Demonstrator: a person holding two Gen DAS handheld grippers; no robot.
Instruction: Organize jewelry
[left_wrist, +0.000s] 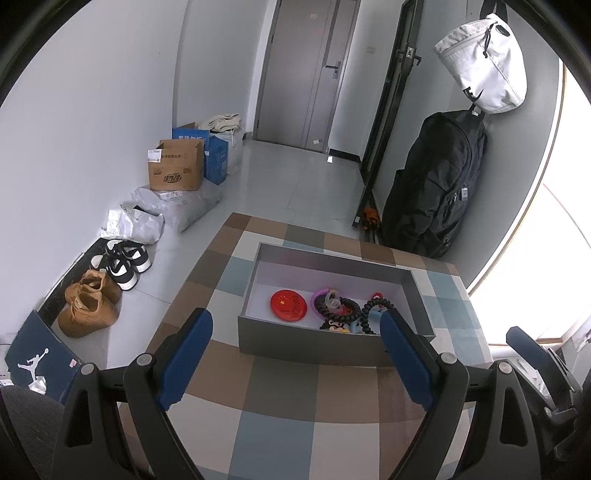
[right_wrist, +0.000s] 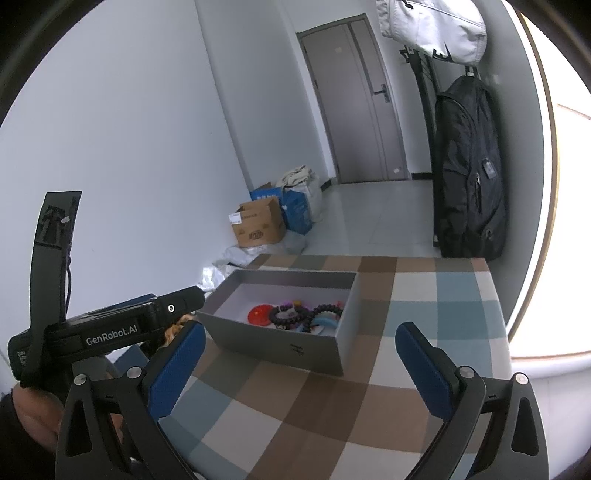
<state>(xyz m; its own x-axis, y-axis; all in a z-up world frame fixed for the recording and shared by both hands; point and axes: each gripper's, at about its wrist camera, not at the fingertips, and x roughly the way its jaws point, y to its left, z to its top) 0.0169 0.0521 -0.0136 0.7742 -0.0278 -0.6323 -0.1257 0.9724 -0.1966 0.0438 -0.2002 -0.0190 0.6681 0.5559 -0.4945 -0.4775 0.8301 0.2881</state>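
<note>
I have both tools hovering over the checkered worktop, and both are released with nothing between their blue pads. The left tool points at the near wall of the grey box; the right tool faces the same box from its right front corner.

The jewelry sits inside the box, bunched toward its right half: a red disc, a purple ring just beside it, a black beaded bracelet lying over the ring, and a second black beaded loop to the right. Under them are some small coloured pieces; I think one is a cartoon charm, but the view is too coarse to be sure. The left half of the box floor is bare.

The box walls stand between my pads and the pieces. In the right view the left tool's black body crosses the lower left, short of the box.

Off the worktop, on the floor to the left, are tan boots, black-and-white sneakers, grey mailer bags and a cardboard carton. A black backpack hangs on the right wall under a white bag, and a grey door is shut at the far end.
</note>
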